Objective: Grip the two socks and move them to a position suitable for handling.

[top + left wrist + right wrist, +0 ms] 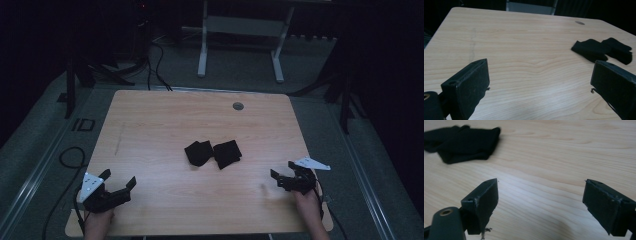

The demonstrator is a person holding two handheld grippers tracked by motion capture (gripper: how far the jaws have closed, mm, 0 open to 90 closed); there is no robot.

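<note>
Only writing I can spot is "ID" marked on the grey floor just left of the light wooden desk, seen from the high view. Two small black folded cloth pieces sit mid-desk, touching each other: the left cloth and the right cloth. There's a little round grey grommet near the far edge, and a white-legged frame stands on the floor beyond. Nothing sits between the claws and the cloths, just bare wood. The left claw rests at the near left corner, jaws spread wide with nothing in them, angled toward the middle. The right claw is at the near right, also wide open and empty, pointing left toward the cloths. Both are well apart from the cloths.
</note>
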